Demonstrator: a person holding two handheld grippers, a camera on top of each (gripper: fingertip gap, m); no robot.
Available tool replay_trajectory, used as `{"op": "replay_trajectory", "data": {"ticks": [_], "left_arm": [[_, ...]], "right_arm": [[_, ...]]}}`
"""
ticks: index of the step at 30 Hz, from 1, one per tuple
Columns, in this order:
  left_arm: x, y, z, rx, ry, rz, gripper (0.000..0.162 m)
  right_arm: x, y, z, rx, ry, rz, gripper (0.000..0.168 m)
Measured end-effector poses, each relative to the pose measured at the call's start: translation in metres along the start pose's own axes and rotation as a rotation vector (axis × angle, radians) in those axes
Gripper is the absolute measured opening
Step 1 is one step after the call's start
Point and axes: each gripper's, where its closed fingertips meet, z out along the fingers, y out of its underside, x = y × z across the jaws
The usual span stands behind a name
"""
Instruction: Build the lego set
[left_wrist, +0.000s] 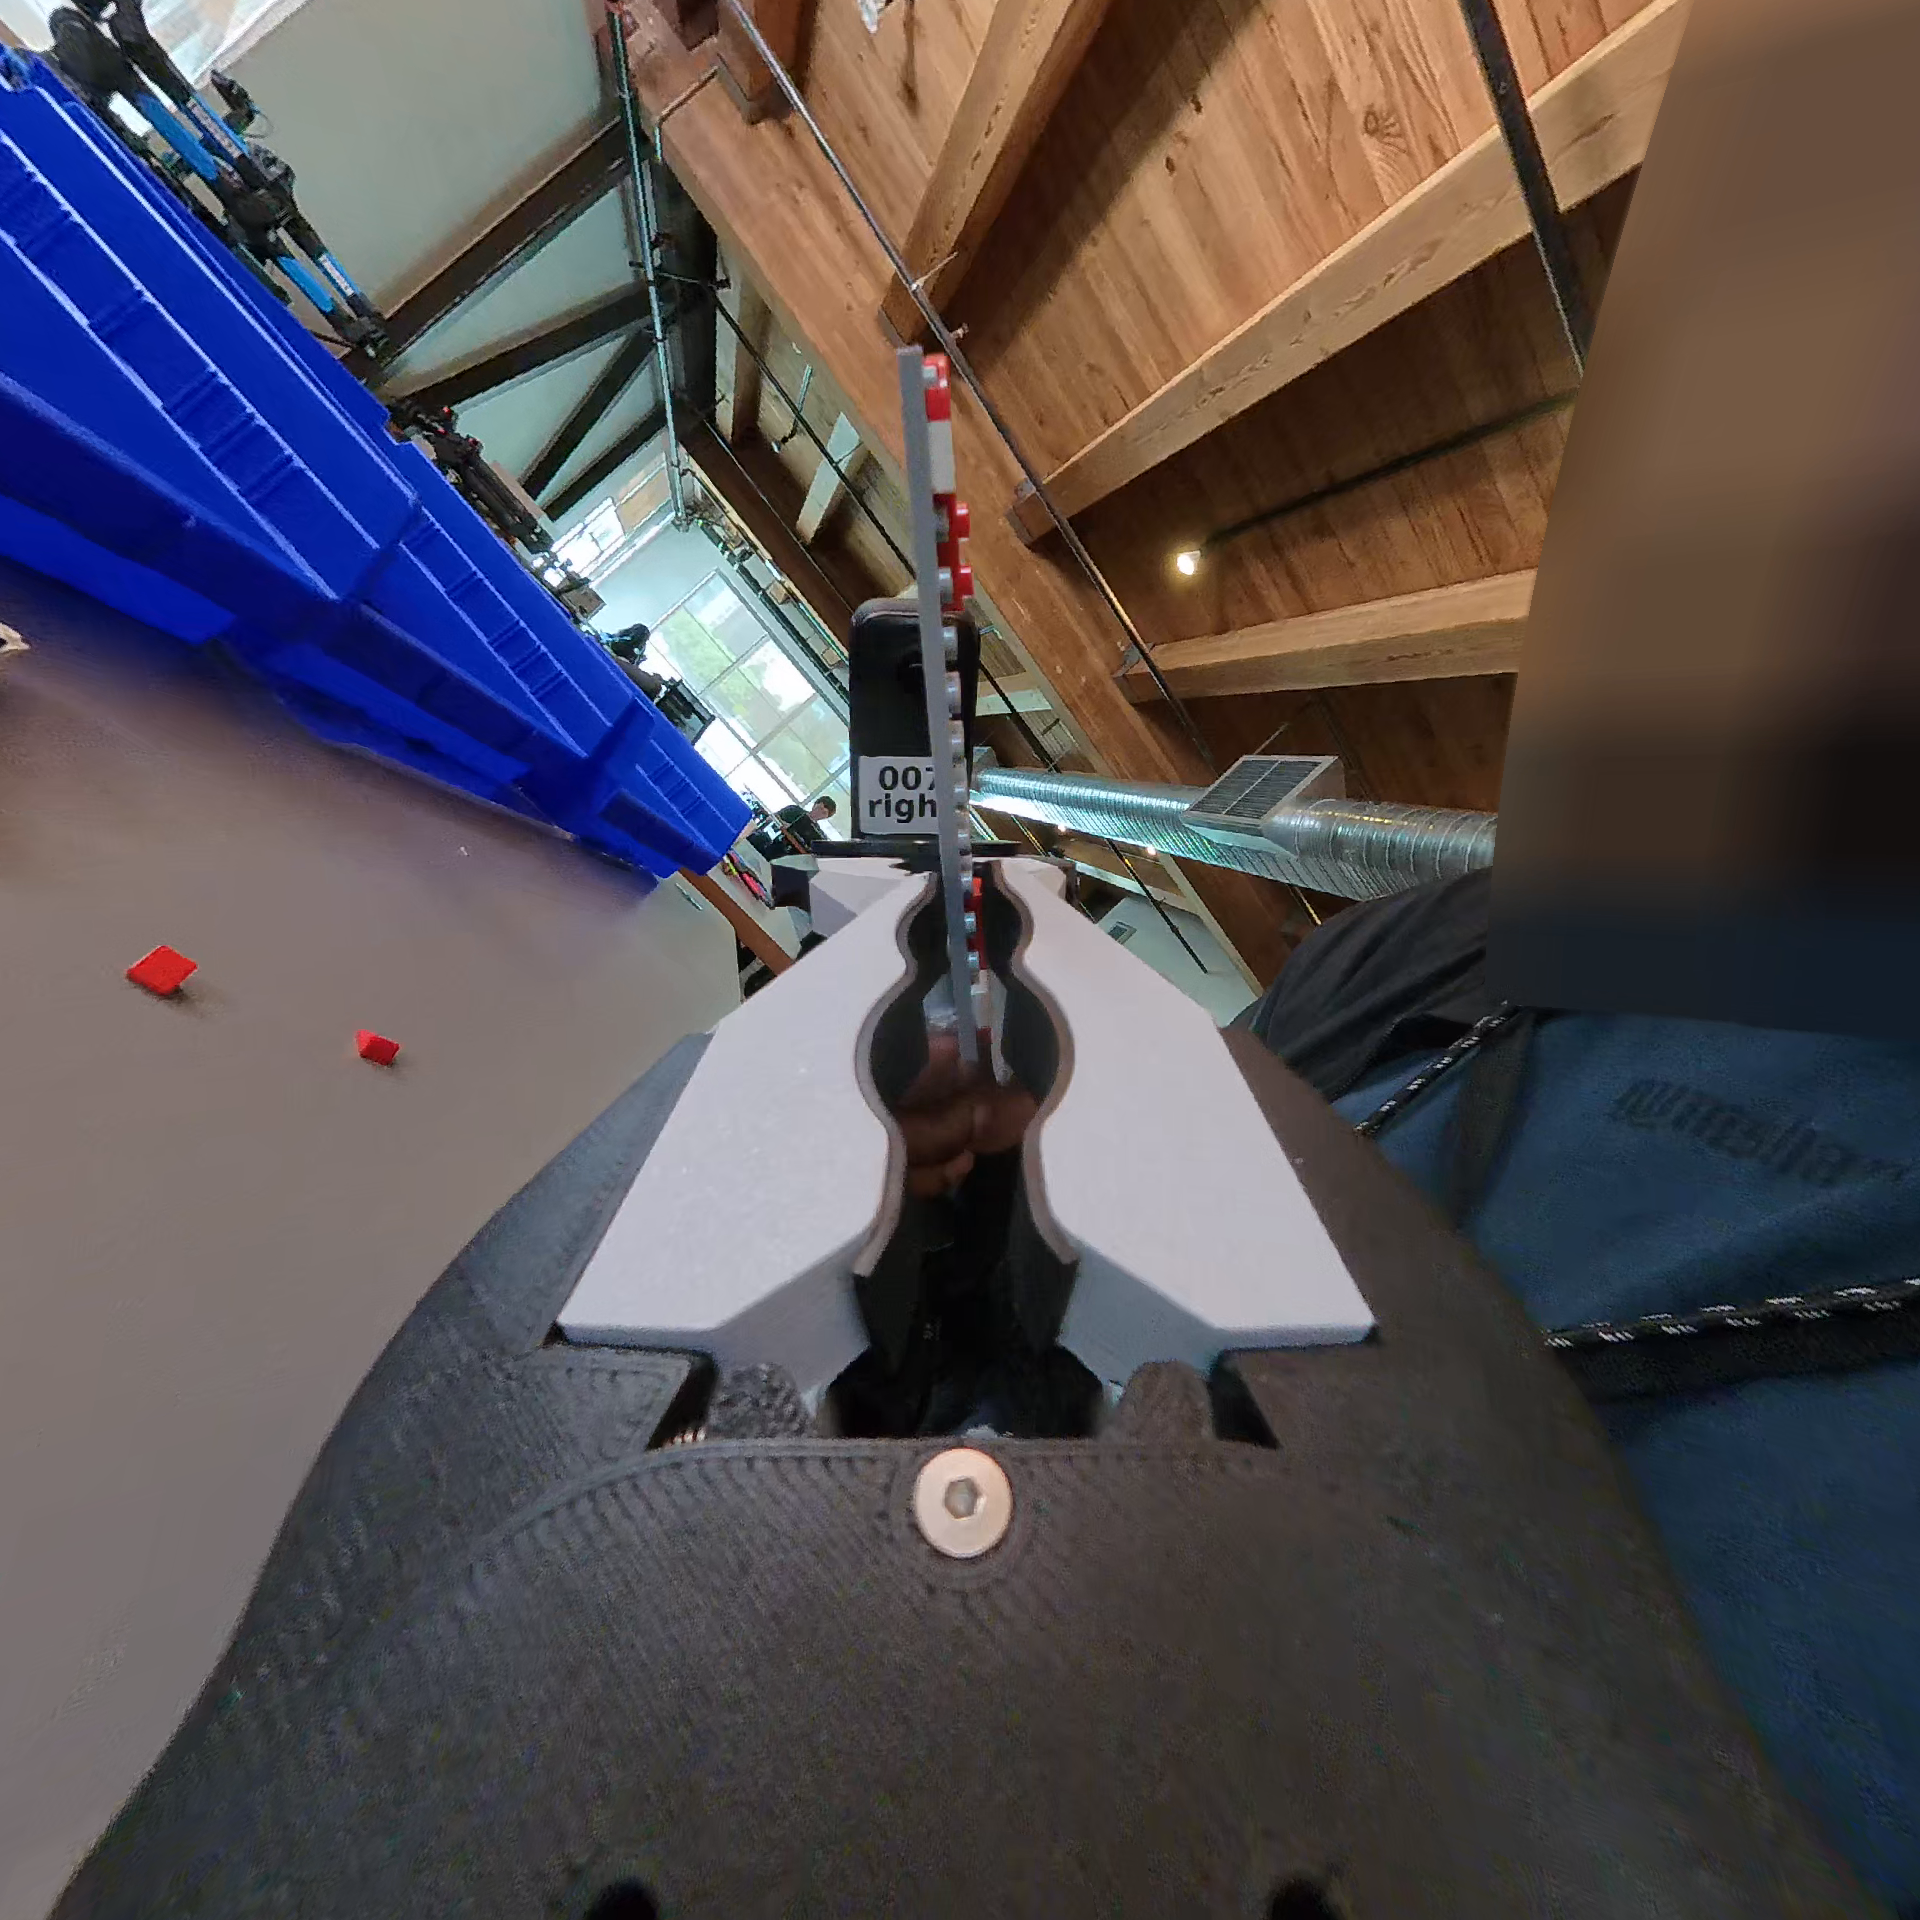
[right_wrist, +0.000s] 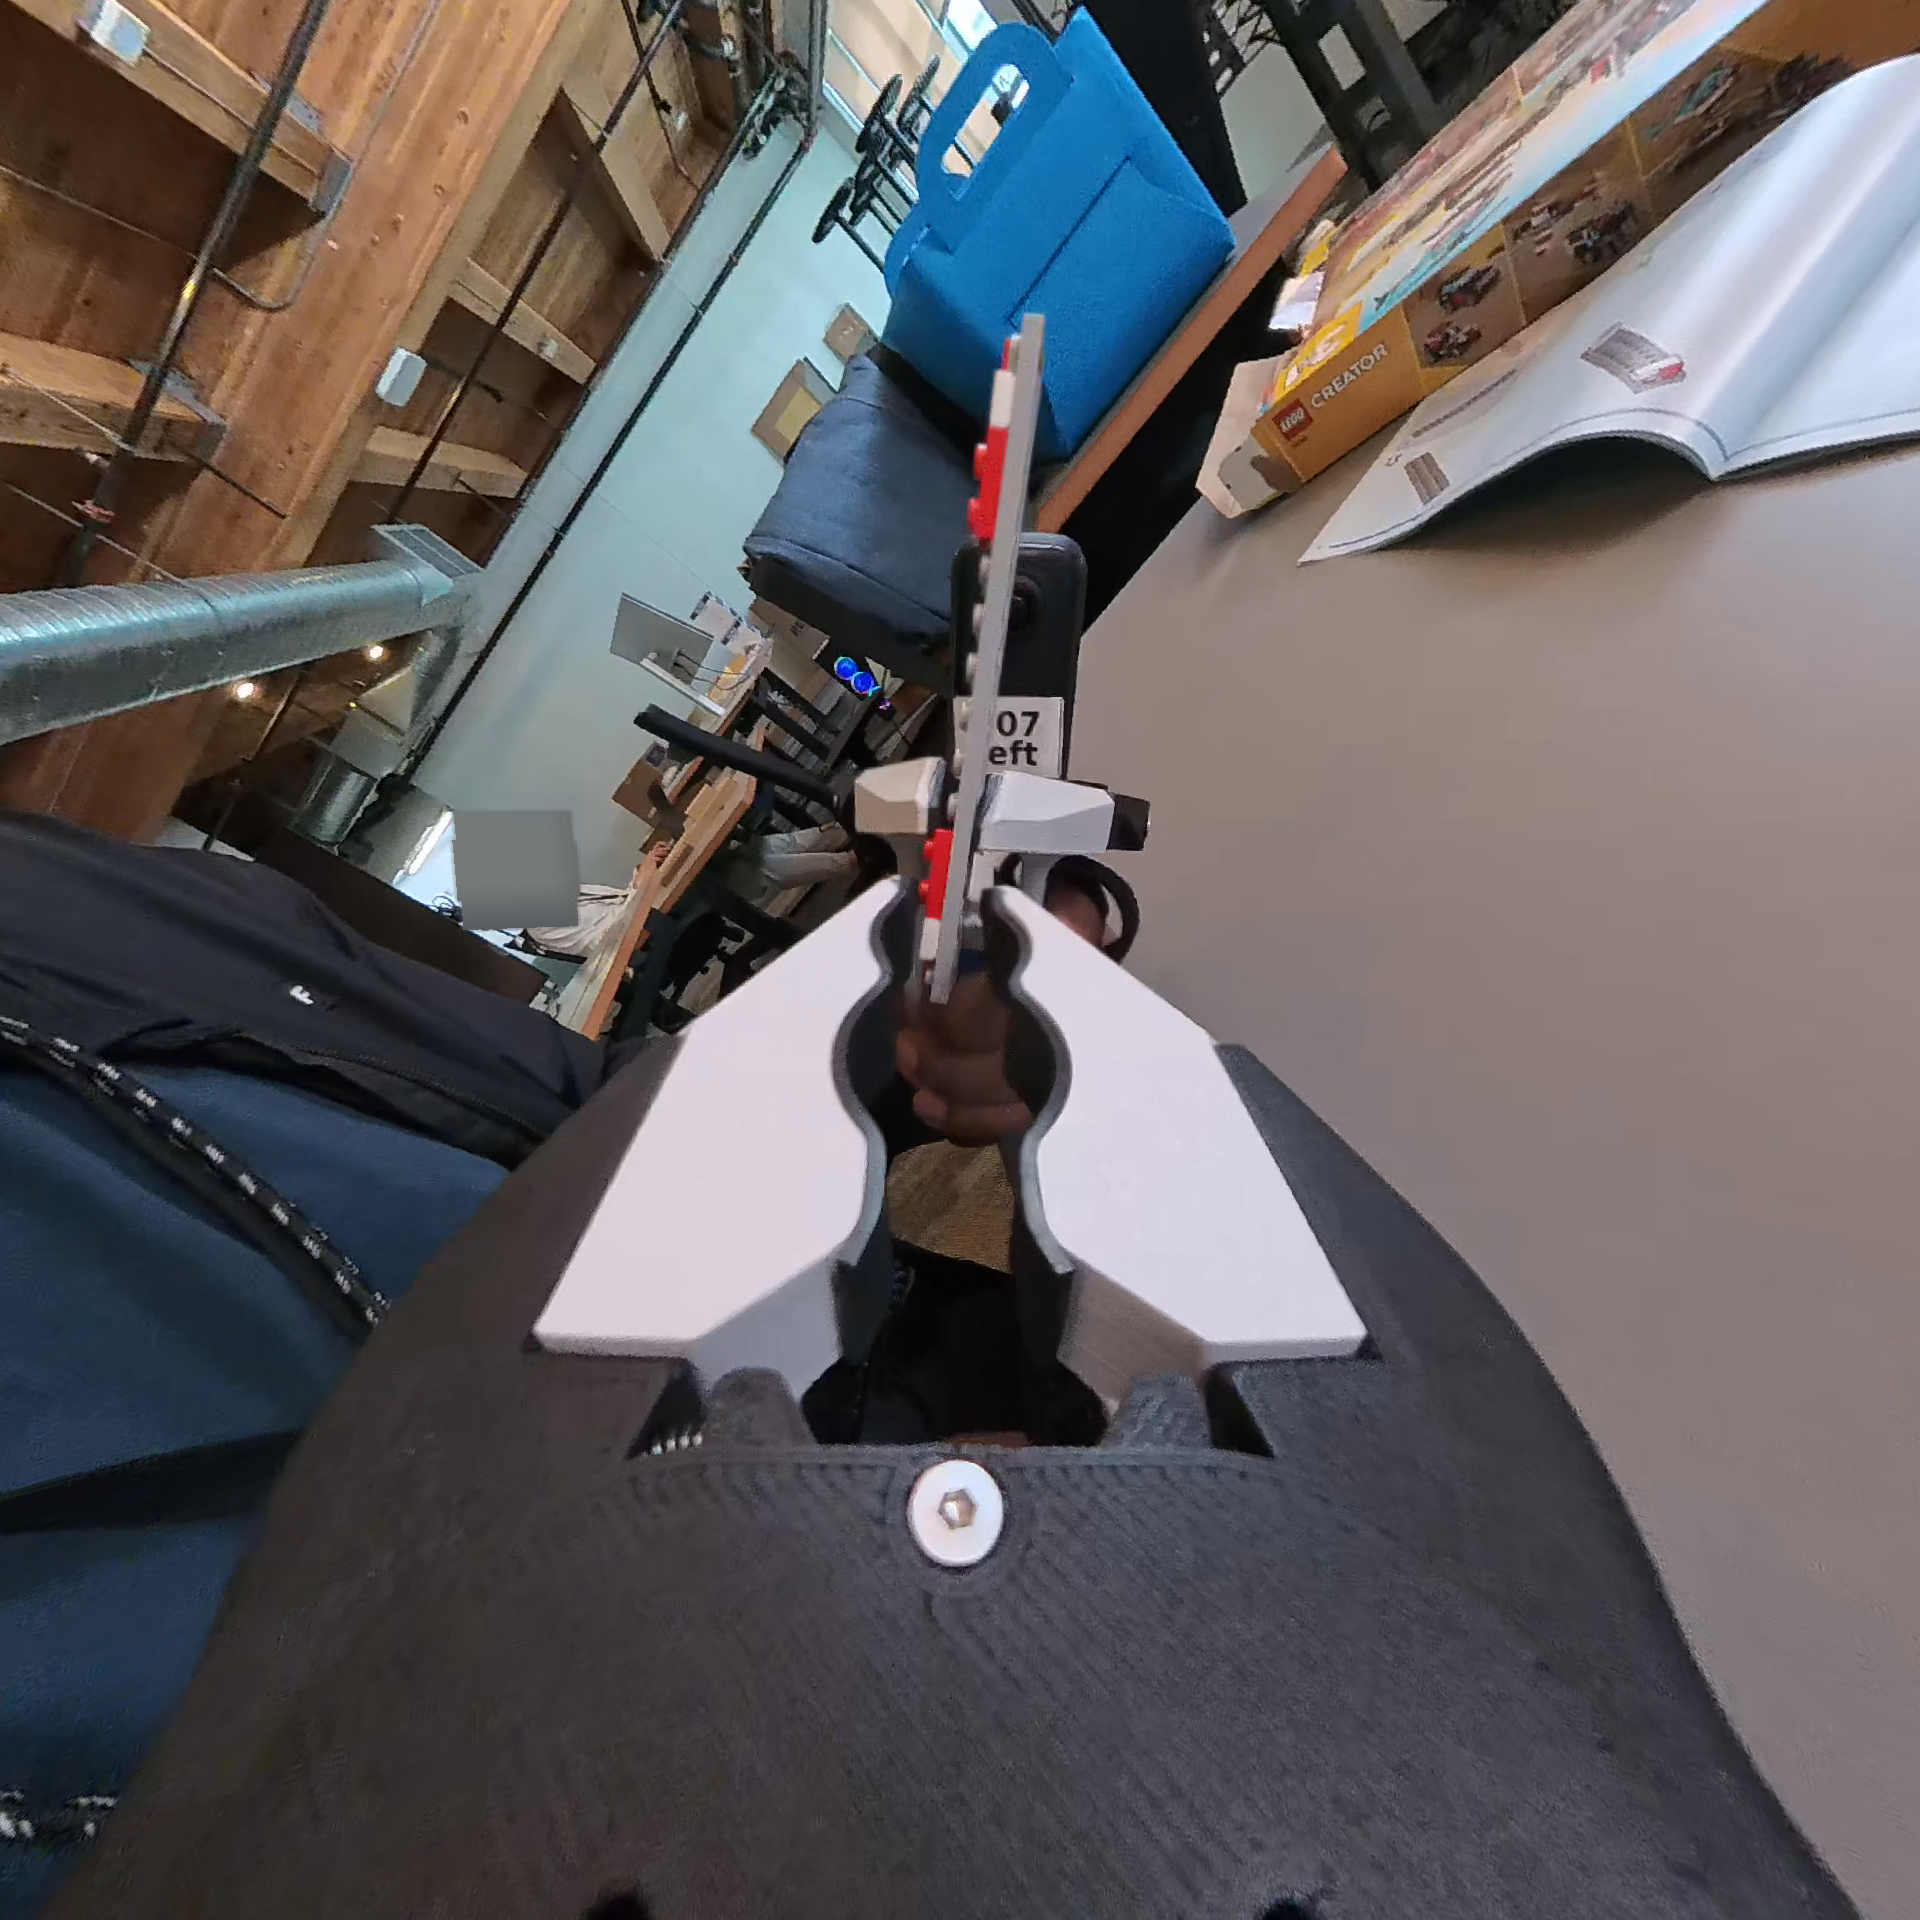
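Note:
A long grey lego plate (left_wrist: 928, 582) with red and white bricks (left_wrist: 940, 436) along one face is held edge-on in the air above the table. My left gripper (left_wrist: 961, 894) is shut on the plate's near end. My right gripper (right_wrist: 951, 899) is shut on the same plate (right_wrist: 1013, 540) from the opposite side. The left gripper's fingers (right_wrist: 1049, 810) also show in the right wrist view, clamped on the plate just beyond my right fingertips. The right gripper's black camera body (left_wrist: 894, 717) shows behind the plate in the left wrist view.
Two small loose red pieces (left_wrist: 161, 968) (left_wrist: 376, 1045) lie on the grey table (left_wrist: 312, 1195). Blue bins (left_wrist: 260, 468) stand along its far edge. An open instruction booklet (right_wrist: 1714, 343) and the lego box (right_wrist: 1455, 281) lie on the table (right_wrist: 1507, 935). The person's dark blue jacket (left_wrist: 1714, 1195) is close. The grippers are tip to tip, or close to it.

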Motion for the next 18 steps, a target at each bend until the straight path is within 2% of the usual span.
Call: {"op": "replay_trajectory", "data": {"ticks": [15,18], "left_arm": [[0.0095,0.0013,-0.0005,-0.045,0.021,0.072,0.008],[0.0102,0.0032,0.0007,-0.055,0.025,0.062,0.019]], "right_arm": [[-0.0063,0.0009,0.0008,-0.014,0.037,-0.095,0.007],[-0.0029,-0.0003,-0.0011,0.001,0.041,-0.074,0.007]]}}
